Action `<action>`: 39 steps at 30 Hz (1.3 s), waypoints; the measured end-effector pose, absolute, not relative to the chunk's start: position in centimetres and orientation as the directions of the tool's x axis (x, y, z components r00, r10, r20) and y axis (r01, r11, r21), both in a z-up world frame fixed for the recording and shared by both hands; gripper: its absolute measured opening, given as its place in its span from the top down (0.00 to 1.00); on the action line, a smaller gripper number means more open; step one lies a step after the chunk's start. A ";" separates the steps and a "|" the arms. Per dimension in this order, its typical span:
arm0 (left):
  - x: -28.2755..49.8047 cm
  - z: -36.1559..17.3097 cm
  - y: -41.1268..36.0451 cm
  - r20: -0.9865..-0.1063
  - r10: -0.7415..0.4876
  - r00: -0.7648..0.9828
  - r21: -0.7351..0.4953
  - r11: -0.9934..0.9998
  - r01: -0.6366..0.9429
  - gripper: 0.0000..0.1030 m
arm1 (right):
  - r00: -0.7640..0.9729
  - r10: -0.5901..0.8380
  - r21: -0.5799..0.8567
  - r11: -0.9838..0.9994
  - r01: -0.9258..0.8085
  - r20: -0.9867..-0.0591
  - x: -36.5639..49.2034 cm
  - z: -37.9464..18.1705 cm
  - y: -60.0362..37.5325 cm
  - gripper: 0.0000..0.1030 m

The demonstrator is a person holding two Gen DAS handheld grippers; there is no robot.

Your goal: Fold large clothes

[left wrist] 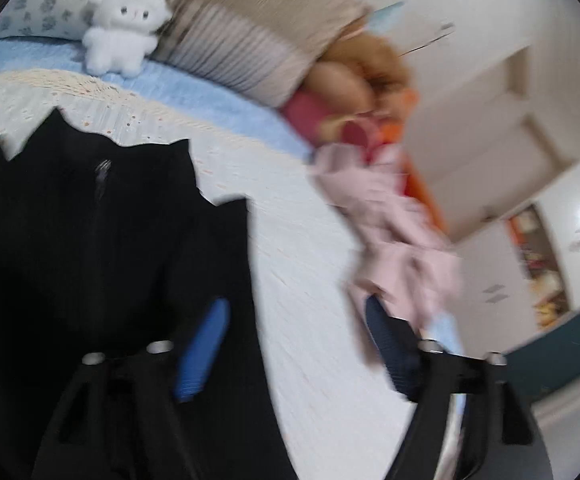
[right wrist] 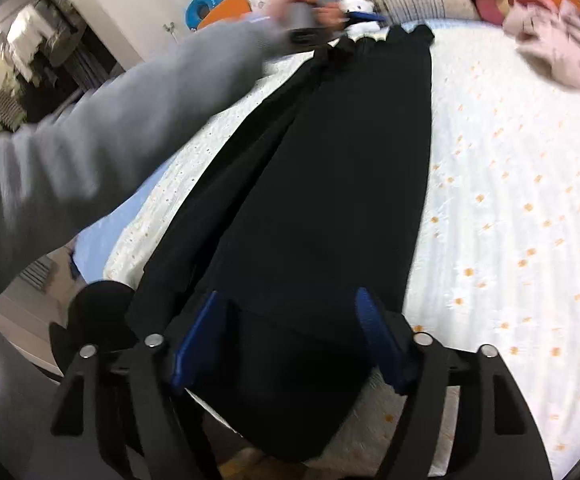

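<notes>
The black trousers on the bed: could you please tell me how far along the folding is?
Done: the black trousers lie lengthwise on the white bedspread, legs apparently laid together. In hand: nothing; the left hand-held gripper and right hand-held gripper are open. Left: the crosswise folds, then perhaps the pink garment.

You see black trousers (right wrist: 329, 168) on a white bedspread (right wrist: 509, 200) dotted orange, a pink garment (left wrist: 393, 232), a white plush toy (left wrist: 124, 26), and, through blur, seemingly blue-flowered pillow (left wrist: 46, 4).
</notes>
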State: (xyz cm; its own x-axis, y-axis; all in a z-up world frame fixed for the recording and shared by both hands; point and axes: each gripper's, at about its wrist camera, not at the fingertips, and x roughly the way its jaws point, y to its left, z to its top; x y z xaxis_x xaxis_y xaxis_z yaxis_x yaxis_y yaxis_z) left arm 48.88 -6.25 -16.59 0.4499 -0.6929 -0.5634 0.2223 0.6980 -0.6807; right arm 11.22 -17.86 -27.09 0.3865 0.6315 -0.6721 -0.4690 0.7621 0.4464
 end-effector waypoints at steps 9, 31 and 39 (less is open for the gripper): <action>21.1 -13.4 5.2 -0.707 -0.523 0.476 -0.495 0.847 0.195 0.09 | 0.426 0.623 0.459 0.777 -0.430 -0.655 9.2 -24.7 -21.4 0.24; 7.4 -27.4 5.0 -0.769 -0.637 0.053 -0.635 0.771 0.043 0.29 | 0.139 0.740 0.721 0.672 -0.167 -0.658 11.7 -30.5 -21.8 0.59; 8.0 -27.6 7.2 -0.672 -0.739 0.047 -0.740 0.670 -0.053 0.80 | 0.140 0.813 0.803 0.581 -0.132 -0.565 13.1 -29.4 -22.3 0.79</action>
State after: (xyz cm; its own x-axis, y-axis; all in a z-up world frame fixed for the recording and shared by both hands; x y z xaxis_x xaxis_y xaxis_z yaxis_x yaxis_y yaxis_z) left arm 8.05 7.16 -27.55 0.0474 -0.7387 -0.6723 -0.0529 0.6703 -0.7402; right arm 13.15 -22.28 -29.39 0.1400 0.8128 -0.5654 -0.1317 0.5813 0.8030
